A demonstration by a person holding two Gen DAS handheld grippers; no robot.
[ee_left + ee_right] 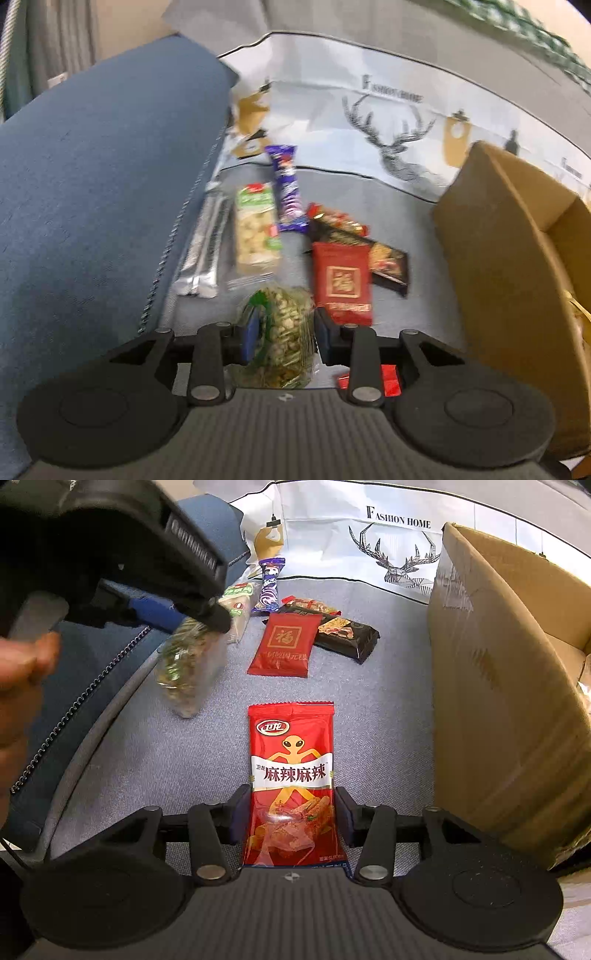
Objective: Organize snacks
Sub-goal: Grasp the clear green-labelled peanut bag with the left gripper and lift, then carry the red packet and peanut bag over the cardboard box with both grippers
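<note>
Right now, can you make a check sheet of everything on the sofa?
Surface: grey sofa seat, blue cushion beside it.
Job's things: green nut bag, red spicy strip pack, red envelope-style pack, black bar, purple bar, open cardboard box.
Clutter: silver sachets.
Grippers: left tool shut on the nut bag, lifted; right tool shut on the spicy strip pack.
Cables: nothing seen.
Surroundings: deer-print cloth.
</note>
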